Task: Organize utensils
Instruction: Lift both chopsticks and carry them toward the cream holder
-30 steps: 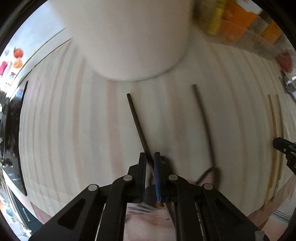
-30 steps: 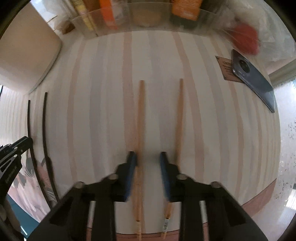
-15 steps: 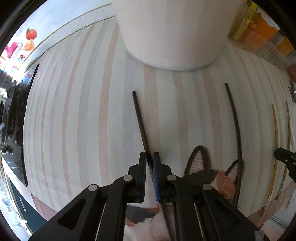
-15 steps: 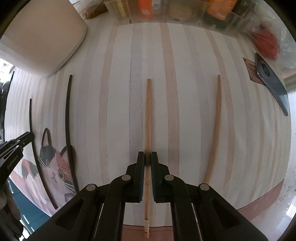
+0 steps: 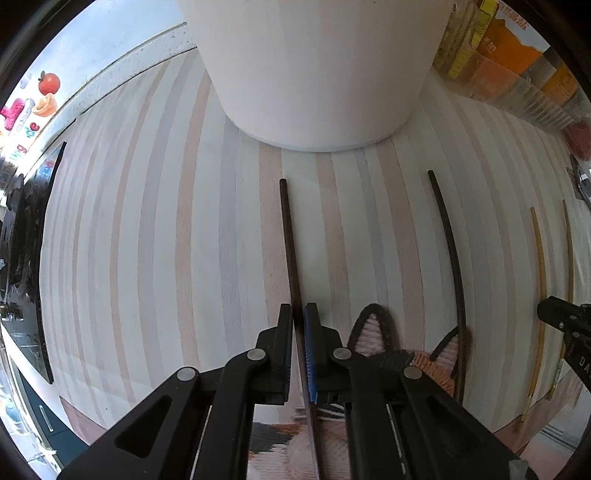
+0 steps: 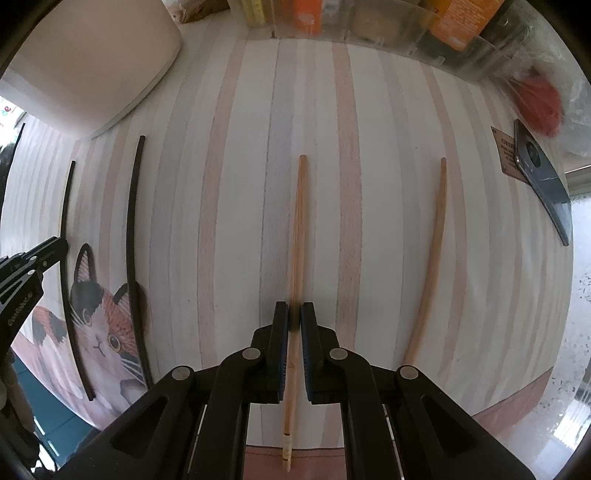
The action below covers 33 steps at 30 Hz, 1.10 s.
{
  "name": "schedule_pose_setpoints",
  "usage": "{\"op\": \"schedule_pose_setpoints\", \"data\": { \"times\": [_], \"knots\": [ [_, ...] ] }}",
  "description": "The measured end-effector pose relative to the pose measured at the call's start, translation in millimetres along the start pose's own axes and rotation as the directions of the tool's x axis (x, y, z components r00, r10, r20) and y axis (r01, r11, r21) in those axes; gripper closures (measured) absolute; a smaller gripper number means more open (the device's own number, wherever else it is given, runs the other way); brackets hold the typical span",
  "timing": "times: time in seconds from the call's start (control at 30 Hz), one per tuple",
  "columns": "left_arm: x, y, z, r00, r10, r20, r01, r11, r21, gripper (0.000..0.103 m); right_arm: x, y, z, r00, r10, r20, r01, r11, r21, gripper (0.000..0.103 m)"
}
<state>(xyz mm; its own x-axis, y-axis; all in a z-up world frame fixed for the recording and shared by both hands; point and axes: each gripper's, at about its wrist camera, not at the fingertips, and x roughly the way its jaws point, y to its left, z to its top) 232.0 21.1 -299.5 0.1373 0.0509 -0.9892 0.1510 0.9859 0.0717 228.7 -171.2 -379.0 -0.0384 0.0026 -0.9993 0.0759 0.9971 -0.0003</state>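
1. Striped cloth (image 6: 236, 229) covers the table; four chopsticks lie on it.
2. One dark chopstick (image 5: 290, 243) is pinched tight in the left gripper (image 5: 299, 314).
3. One light chopstick (image 6: 297, 236) is pinched tight in the right gripper (image 6: 294, 314).
4. Their partners, another dark stick (image 5: 452, 258) and another light stick (image 6: 430, 258), lie apart, probably waiting to be paired.
5. A white pot (image 5: 317, 66) stands beyond, maybe their home.

Each camera sits just behind its own tongs, looking forward and down along them at the striped table (image 5: 155, 258) from close above. The left view faces the white tub (image 5: 317, 70); the right view faces the clear rack of packets (image 6: 399, 33). Both share the cat picture (image 6: 99, 325), both dark chopsticks and both pale ones, and each catches the other tongs at its edge.
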Motion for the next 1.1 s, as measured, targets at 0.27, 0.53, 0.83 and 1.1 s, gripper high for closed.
{"op": "schedule_pose_setpoints", "data": {
  "times": [0.27,0.53,0.83,1.1],
  "knots": [
    [-8.0,-29.2,-6.9,0.999,0.028,0.027,-0.032,0.987,0.157,0.100,-2.4,1.7,0.9,1.000,-0.002,-0.017,0.001,1.000,-0.017,0.096],
    [-6.0,-19.1,-3.6,1.000,-0.009,-0.004,0.009,0.995,0.100,0.099,1.9,9.8,-3.0,0.999,-0.020,-0.050,0.018,0.999,-0.042,0.095],
    [1.2,-7.0,5.5,0.999,-0.030,-0.034,0.032,0.998,0.063,0.099,0.8,16.5,3.6,0.999,-0.019,-0.028,0.018,1.000,-0.011,0.095],
    [0.0,-6.7,6.5,0.999,-0.032,-0.037,0.035,0.998,0.058,0.099,-1.4,10.6,5.2,0.999,-0.014,-0.044,0.013,1.000,-0.005,0.095]
  ]
}}
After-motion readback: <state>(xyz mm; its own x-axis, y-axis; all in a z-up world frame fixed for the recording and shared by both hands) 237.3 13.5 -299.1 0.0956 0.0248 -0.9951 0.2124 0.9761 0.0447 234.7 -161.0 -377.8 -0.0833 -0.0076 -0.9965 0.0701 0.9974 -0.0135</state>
